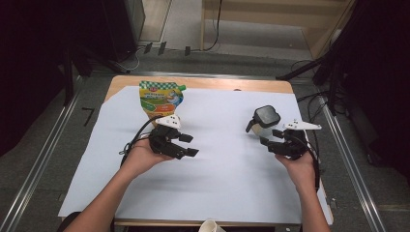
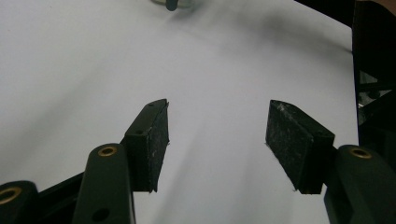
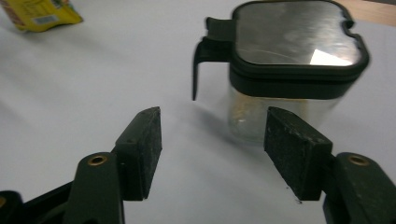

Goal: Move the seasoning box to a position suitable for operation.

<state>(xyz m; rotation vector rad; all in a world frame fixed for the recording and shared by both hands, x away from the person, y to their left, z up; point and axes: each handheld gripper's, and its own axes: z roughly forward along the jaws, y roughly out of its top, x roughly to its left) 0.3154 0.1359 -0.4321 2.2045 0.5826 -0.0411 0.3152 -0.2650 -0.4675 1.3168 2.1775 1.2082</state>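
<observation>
Clear jar (image 3: 280, 100) with black lid stands upright just ahead of right hand-held gripper (image 3: 212, 149), slightly right of centre.
Jaws apart, empty; left hand-held gripper (image 2: 217, 140) farther off, also apart over white surface (image 1: 217, 159).

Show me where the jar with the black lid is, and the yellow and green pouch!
jar with the black lid (image 3: 292, 35), right gripper view, on the shiny lid top.
yellow and green pouch (image 1: 161, 99), high view, on its front.
</observation>
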